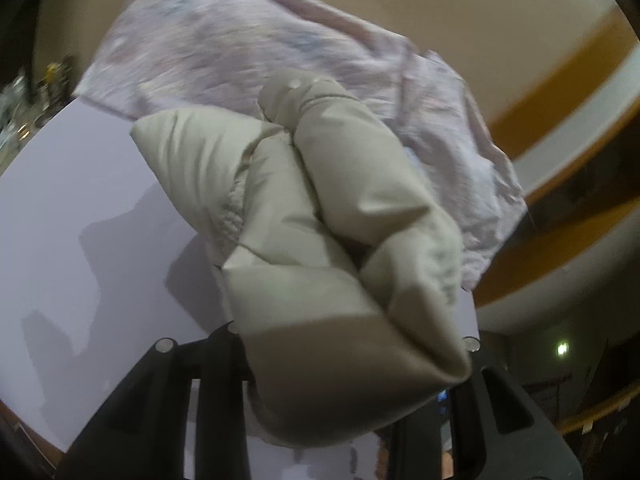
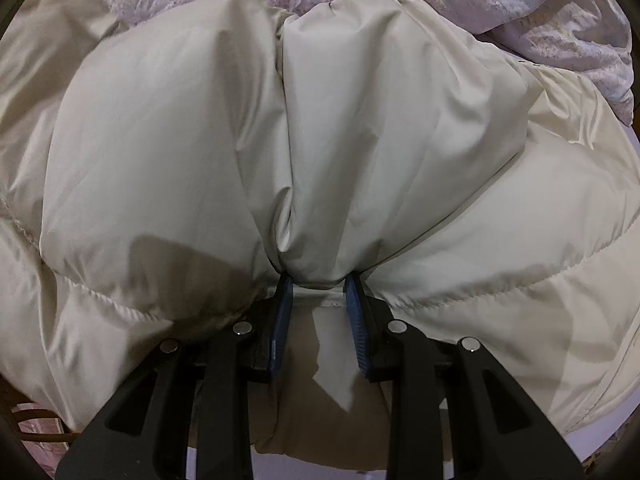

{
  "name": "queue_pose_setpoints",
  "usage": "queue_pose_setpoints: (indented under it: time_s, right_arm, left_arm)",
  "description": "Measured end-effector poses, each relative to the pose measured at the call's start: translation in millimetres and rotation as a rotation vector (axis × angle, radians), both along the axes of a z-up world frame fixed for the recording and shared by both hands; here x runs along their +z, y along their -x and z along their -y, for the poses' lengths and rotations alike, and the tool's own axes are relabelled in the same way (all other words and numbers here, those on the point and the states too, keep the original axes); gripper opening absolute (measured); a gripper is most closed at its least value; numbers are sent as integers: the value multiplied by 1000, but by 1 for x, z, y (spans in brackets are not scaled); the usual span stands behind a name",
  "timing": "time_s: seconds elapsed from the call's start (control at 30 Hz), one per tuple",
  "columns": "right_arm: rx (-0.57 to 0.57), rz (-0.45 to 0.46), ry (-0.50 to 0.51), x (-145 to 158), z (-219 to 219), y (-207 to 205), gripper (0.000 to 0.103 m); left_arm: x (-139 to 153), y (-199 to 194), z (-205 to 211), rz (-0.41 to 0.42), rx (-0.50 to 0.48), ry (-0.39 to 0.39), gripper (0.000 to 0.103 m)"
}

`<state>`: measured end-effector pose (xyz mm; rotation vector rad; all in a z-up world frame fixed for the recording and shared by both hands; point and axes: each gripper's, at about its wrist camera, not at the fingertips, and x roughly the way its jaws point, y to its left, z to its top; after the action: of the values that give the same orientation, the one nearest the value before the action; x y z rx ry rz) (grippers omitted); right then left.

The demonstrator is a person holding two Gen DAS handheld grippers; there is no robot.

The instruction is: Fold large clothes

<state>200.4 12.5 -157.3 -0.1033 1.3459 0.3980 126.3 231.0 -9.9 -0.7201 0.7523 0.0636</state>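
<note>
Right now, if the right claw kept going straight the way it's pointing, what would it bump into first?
The puffy beige jacket. The right claw is already pinching a fold of it, so more jacket lies straight ahead. What sits under the jacket is hidden.

The beige puffer jacket [image 2: 320,140] is quilted and puffy, bunched into thick folds. Its near part lies on the white table, with one fold raised off it.

Smooth, quilted cloth jacket [image 2: 320,140]
</note>
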Motion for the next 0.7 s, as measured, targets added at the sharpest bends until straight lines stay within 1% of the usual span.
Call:
queue_pose_setpoints:
  time_s: [0.23, 0.4, 0.6, 0.7]
  right_arm:
    - [-2, -32, -44, 1, 6, -9, 30]
    - [-19, -61, -111, 11, 29, -11, 30]
    - [-37, 1, -160, 39, 71, -2, 30]
    - [-70, 17, -170, 45, 96, 2, 30]
  left_arm:
    - [14, -24, 48, 30, -99, 5, 32]
    - [20, -38, 79, 29, -142, -15, 34]
    - [25, -52, 113, 36, -188, -28, 35]
    - [26, -57, 132, 39, -213, -30, 36]
